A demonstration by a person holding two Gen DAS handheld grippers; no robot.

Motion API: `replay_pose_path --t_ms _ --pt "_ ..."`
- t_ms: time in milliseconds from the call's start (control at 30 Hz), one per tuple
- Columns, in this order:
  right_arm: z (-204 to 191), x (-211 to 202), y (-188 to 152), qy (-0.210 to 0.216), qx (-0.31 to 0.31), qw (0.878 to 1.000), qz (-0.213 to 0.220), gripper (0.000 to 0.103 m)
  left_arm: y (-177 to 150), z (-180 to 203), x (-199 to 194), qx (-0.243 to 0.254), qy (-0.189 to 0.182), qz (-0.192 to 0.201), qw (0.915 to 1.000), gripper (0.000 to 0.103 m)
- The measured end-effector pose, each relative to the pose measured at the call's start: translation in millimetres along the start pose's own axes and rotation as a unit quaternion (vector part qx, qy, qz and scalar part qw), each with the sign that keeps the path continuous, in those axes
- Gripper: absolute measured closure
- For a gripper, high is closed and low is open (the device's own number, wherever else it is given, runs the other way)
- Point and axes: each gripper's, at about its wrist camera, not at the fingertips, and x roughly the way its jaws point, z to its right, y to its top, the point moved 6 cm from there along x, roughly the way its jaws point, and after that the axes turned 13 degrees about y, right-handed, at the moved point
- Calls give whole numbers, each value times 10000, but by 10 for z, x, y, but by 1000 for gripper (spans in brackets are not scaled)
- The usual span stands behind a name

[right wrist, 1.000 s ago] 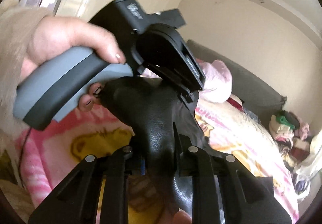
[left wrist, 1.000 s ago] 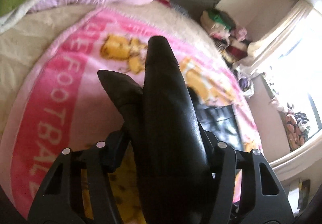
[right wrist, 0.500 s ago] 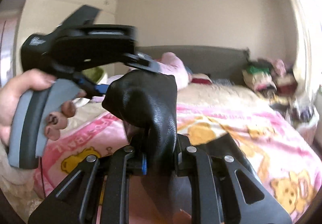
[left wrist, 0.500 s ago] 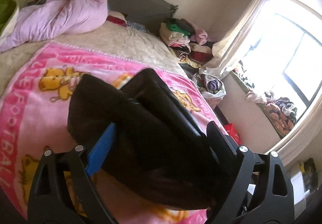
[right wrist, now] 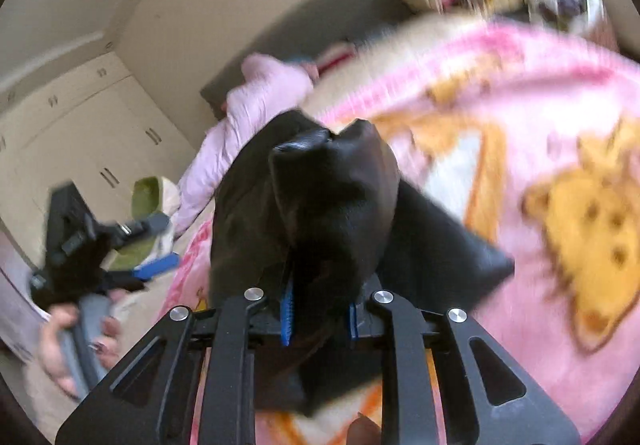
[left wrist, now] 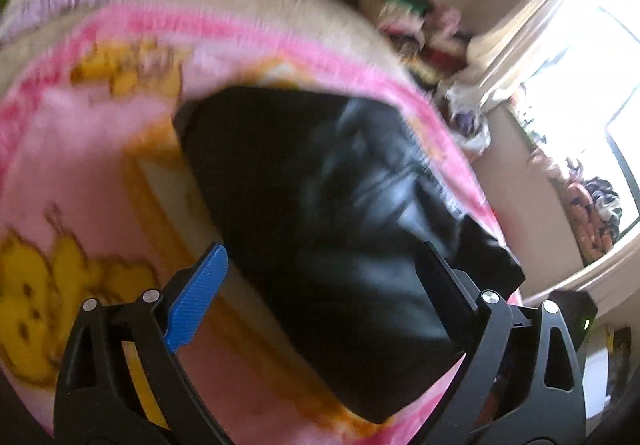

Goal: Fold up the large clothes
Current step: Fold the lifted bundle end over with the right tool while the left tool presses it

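Left wrist view showed us our left claw [left wrist: 320,285] spread wide, its blue-padded finger [left wrist: 198,297] off to one side and the bare black finger on the other, with nothing pinched between them. Beyond the fingers the black leather garment [left wrist: 340,205] lay on the pink cartoon blanket [left wrist: 80,149], and we could not tell whether either finger brushed it. In the right wrist view our right claw [right wrist: 318,309] was pressed together on a bunched fold of the same garment [right wrist: 332,197], blue pads on both sides of the fold, the leather rising in a hump above the fingers while the rest trailed down onto the blanket [right wrist: 560,173]. There we also saw the left claw [right wrist: 120,245] out to the side, gaping, held by our left hand [right wrist: 76,349]. A lilac quilt [right wrist: 256,105] lay heaped near the grey headboard [right wrist: 304,25], and both pictures were blurred.
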Motion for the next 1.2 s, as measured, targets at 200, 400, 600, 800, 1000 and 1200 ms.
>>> replay_pose_path --t_ms 200,400,600,800,1000,1200 --pt "182 -104 -65 23 302 9989 -352 38 -309 125 438 106 47 -399 9991 10" --pt "43 -437 511 243 281 9988 -316 13 -327 149 423 186 54 -361 9992 10" --pt "107 245 1097 166 156 9879 -1533 12 -338 178 388 257 111 -326 9991 10" --pt "30 917 902 -285 -491 9579 -2815 29 -314 240 352 389 214 -297 9986 10" --pt "-491 936 869 8 -1529 9596 -2364 91 -254 197 321 508 441 -258 9974 10" --pt "-385 733 1003 -83 -1819 9641 -1934 92 -218 233 248 586 401 -109 9974 9"
